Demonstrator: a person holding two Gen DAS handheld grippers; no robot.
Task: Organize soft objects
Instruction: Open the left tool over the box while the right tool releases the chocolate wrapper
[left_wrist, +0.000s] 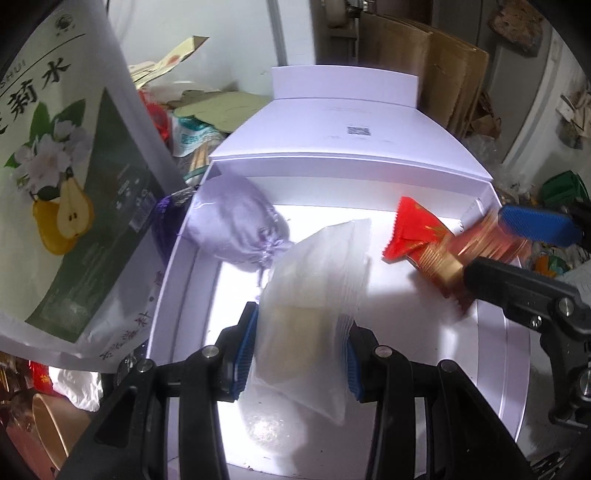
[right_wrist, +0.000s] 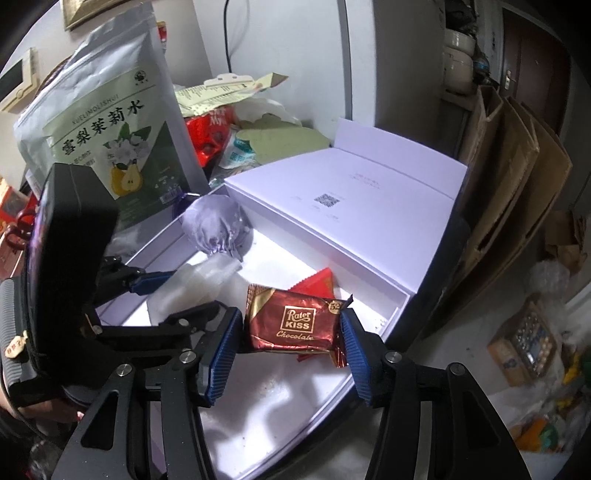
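Note:
An open white box (left_wrist: 513, 369) holds a lavender drawstring pouch (left_wrist: 236, 225) at its far left corner and a red packet (left_wrist: 413, 232) at its right. My left gripper (left_wrist: 301, 354) is shut on a translucent white sachet (left_wrist: 314, 306) above the box floor. My right gripper (right_wrist: 291, 345) is shut on a dark red Rater Kiss chocolate packet (right_wrist: 295, 321) over the box's (right_wrist: 332, 391) right part; it shows blurred in the left wrist view (left_wrist: 465, 258). The pouch (right_wrist: 218, 229), the red packet (right_wrist: 317, 282) and the sachet (right_wrist: 199, 277) also show in the right wrist view.
The box's white lid (left_wrist: 347, 129) lies open behind it. A large pear-and-jasmine tea bag (left_wrist: 62, 177) stands left of the box. Loose packaging (right_wrist: 229, 110) is piled behind. Cardboard (right_wrist: 517, 177) leans at the right.

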